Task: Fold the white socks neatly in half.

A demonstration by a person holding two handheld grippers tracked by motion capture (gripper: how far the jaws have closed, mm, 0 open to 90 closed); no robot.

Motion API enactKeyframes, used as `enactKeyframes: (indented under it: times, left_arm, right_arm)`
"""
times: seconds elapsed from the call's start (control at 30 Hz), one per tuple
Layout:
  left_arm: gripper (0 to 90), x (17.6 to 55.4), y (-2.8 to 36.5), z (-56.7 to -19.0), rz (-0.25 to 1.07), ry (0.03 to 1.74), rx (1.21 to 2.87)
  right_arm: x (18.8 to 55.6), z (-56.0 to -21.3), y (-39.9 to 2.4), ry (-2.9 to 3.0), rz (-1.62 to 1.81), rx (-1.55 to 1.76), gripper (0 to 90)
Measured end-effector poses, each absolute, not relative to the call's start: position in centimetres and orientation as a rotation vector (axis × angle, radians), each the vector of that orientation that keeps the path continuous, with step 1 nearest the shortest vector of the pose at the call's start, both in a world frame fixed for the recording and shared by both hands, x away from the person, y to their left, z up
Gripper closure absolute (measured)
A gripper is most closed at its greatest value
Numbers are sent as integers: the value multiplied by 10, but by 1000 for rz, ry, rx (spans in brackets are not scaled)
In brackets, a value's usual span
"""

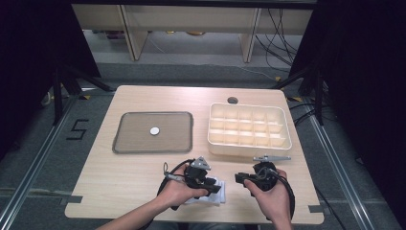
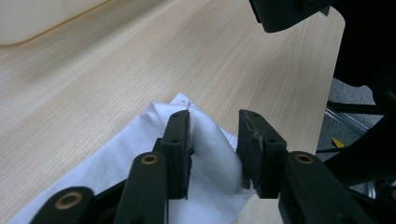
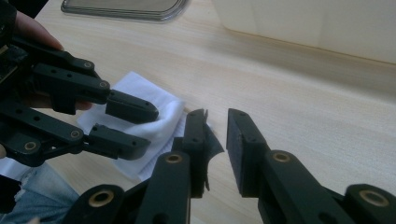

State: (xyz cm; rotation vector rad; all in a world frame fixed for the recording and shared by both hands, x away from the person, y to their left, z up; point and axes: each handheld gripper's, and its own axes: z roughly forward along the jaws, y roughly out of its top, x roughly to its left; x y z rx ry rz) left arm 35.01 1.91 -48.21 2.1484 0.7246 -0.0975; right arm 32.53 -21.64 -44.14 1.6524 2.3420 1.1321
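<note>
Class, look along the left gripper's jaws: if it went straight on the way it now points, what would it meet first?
Most likely the white cloth: a raised fold of it already lies between the open jaws of the left gripper. Past the cloth lies bare table, then probably the right gripper, though depth is hard to judge.

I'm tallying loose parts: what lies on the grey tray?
One small white round disc lies near the middle of the flat grey rectangular tray. Whatever is beneath the disc is covered.

grey floor (image 1: 43,143), dark drapes (image 1: 28,43), perhaps shelving (image 1: 191,21) behind.
</note>
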Motion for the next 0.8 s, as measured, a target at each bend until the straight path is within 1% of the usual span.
enactKeyframes:
  times: [0.03,0.17,0.27,0.43,0.67,0.8]
  left_arm:
    - [607,350,19,-482,-97,725,2150]
    - [580,349,17,-480,-100,712,2137]
    - [548,349,18,-476,-95,708,2120]
    - [521,348,24,-461,-59,703,2087]
    - [530,350,43,-440,-1,692,2037]
    - [575,351,55,-442,28,699,2068]
  right_arm:
    - [325,-441,-217,2342,1146,1652,778]
    - [325,-441,-218,2333,1115,1647,775]
    - [325,-440,-219,2328,1152,1637,771]
    - [323,-436,-217,2332,1125,1645,768]
    - [322,-439,-205,2380,1127,1610,763]
    - [320,-439,-191,2435,1117,1581,726]
